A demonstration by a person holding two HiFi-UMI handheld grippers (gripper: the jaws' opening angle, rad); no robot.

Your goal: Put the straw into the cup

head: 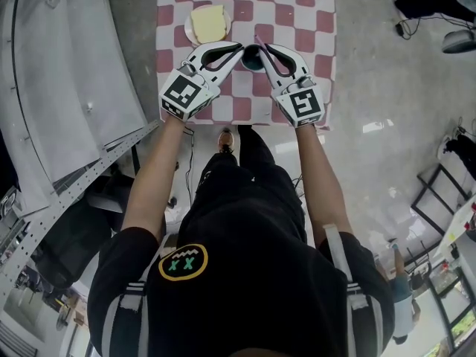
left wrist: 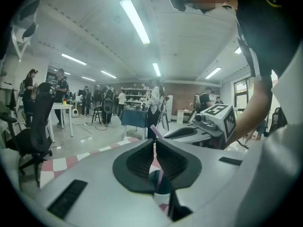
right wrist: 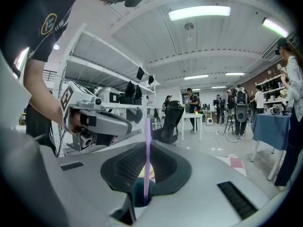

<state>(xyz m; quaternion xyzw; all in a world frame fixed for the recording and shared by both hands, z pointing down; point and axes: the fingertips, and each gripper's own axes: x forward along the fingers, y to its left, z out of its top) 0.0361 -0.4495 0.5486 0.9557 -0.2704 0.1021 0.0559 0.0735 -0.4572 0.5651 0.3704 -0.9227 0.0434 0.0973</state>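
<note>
A thin pink straw (head: 258, 43) stands upright with its lower end inside a small dark cup (head: 251, 61) on the red-and-white checked tablecloth (head: 297, 13). My right gripper (head: 264, 49) is shut on the straw (right wrist: 147, 141), which runs down between its jaws into the cup (right wrist: 140, 193). My left gripper (head: 239, 48) comes in from the left with its jaws shut, their tips just beside the straw. In the left gripper view the straw (left wrist: 160, 176) and the cup (left wrist: 159, 186) show past the shut left gripper (left wrist: 155, 143).
A white plate (head: 189, 30) with a pale yellow slab (head: 208, 22) sits on the cloth behind the left gripper. A grey shelving rack (head: 67, 88) stands left of the table. Cables and gear lie on the floor to the right. People stand far off in the room.
</note>
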